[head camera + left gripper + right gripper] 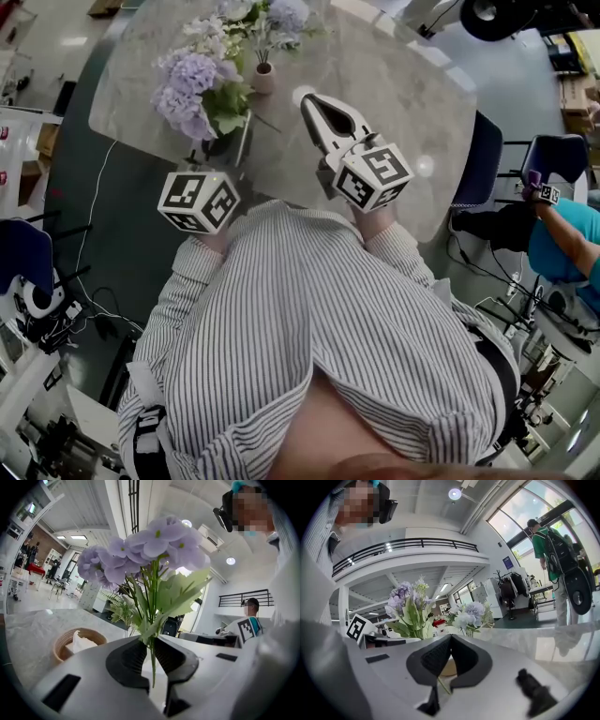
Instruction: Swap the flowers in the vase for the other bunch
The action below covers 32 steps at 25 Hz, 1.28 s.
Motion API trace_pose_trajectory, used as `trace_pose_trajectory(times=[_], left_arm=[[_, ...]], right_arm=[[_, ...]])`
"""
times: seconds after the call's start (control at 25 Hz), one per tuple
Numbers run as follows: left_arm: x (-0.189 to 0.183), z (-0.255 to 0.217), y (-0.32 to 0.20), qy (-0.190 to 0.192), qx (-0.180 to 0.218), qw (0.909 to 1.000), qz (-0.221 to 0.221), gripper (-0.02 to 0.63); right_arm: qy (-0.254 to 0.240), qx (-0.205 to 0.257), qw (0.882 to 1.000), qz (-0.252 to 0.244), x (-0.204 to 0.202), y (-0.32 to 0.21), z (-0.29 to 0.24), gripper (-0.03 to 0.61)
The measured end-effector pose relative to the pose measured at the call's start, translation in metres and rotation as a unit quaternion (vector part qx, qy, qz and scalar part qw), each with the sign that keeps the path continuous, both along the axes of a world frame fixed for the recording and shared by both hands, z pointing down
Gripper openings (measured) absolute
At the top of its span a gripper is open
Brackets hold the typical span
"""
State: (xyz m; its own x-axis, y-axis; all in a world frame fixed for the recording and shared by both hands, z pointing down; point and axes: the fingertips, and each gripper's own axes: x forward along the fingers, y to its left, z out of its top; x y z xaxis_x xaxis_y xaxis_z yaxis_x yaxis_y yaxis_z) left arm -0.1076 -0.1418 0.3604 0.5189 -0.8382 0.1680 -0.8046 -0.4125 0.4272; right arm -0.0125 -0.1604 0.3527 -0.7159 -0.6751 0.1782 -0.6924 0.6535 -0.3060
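A bunch of purple hydrangeas [192,89] with green leaves is held over the left part of the marble table [394,75]. My left gripper [230,141] is shut on its thin green stems [151,641], and the blooms [150,550] rise straight above the jaws. Farther back, a small pinkish vase [263,77] holds pale blue and white flowers [253,19]. My right gripper [321,111] is shut with nothing in it, just right of the vase and pointing towards it. In the right gripper view, the purple bunch [405,604] and the vase's flowers [468,616] stand beyond the closed jaws [449,639].
A round wooden bowl [77,644] with white tissue sits on the table left of the left gripper. Blue chairs [483,159] stand at the table's right edge, and a seated person in teal [562,234] is beyond them. A person with a backpack [548,541] stands far off.
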Motion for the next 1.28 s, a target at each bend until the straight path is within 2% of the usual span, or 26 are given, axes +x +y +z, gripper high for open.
trace_pose_trajectory(times=[0.28, 0.52, 0.8, 1.28], left_arm=[[-0.003, 0.004, 0.003, -0.019, -0.006, 0.9998, 0.003, 0.055], [0.002, 0.005, 0.006, -0.019, -0.008, 0.9997, 0.012, 0.055], [0.002, 0.005, 0.006, -0.021, -0.008, 0.9997, 0.009, 0.055], [0.003, 0.01, 0.005, -0.019, -0.016, 0.9997, 0.003, 0.055]], right_arm=[[0.006, -0.004, 1.0, 0.0, -0.003, 0.003, 0.002, 0.017], [0.014, -0.007, 1.0, -0.001, -0.004, 0.005, 0.006, 0.015], [0.033, 0.006, 0.999, -0.01, -0.007, 0.008, 0.004, 0.015], [0.054, -0.001, 0.998, -0.014, -0.002, 0.004, 0.013, 0.015]])
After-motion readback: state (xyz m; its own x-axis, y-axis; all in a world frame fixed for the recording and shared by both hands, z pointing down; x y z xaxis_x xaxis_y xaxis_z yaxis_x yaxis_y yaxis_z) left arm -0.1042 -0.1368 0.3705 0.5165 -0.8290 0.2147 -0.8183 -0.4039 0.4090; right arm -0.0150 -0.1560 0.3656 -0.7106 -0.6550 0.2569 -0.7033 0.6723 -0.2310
